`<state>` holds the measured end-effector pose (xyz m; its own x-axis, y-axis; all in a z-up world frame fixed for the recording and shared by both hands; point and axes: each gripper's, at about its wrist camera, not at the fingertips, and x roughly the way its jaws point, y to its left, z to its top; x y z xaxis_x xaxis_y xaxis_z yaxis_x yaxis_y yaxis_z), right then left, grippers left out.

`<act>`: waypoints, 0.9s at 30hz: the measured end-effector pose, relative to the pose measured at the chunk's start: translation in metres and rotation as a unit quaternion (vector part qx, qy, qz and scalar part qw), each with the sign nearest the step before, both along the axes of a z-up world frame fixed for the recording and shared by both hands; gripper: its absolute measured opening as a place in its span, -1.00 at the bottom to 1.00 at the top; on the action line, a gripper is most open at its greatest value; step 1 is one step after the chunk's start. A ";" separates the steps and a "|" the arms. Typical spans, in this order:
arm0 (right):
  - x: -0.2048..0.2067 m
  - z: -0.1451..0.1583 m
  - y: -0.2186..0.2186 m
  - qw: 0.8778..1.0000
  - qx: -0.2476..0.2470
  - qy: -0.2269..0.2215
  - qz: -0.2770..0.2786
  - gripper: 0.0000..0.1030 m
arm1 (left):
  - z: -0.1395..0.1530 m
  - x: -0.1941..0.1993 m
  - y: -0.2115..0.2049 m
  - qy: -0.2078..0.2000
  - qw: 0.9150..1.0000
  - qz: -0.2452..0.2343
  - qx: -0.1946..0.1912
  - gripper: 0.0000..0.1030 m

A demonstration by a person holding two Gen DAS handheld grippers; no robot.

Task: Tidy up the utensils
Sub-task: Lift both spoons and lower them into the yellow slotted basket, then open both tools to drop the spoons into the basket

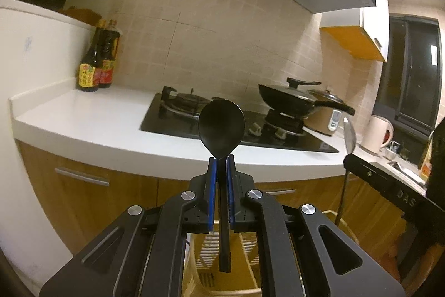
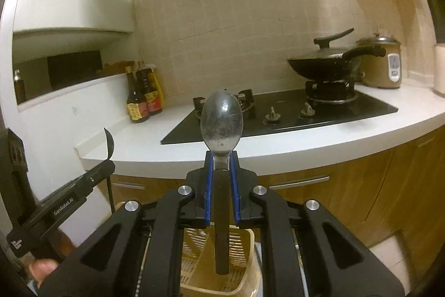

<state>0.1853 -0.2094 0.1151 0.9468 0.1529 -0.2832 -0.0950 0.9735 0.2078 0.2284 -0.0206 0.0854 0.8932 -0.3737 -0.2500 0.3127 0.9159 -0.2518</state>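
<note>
The slotted basket point(image 1: 205, 255) below is mostly hidden behind the left gripper point(image 1: 221, 166), its base cut off by the frame. In the right view, a thumb point(image 2: 41, 269) shows only partly. Bottle labels point(image 2: 137, 109) are unreadable.

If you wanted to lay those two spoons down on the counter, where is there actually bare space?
The widest bare patch is the white counter between the sauce bottles and the black hob. A narrower bare strip runs along its front edge. It is crowded to the right, where the wok, rice cooker and white kettle stand.
</note>
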 end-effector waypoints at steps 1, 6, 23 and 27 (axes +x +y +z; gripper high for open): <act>0.001 -0.002 0.000 1.000 -0.001 0.001 0.001 -0.82 | -0.004 0.002 -0.001 0.002 1.000 0.000 0.000 -0.90; -0.005 -0.013 0.000 1.000 -0.006 -0.006 0.005 -0.81 | -0.015 -0.001 -0.002 0.003 1.000 -0.002 0.006 -0.89; -0.058 -0.018 -0.012 0.998 0.022 0.042 0.047 -0.18 | -0.022 -0.054 0.025 0.051 0.998 -0.034 -0.006 -0.16; -0.084 -0.012 -0.008 0.997 0.013 0.054 0.050 -0.06 | -0.025 -0.070 0.034 0.095 0.995 -0.043 0.004 -0.09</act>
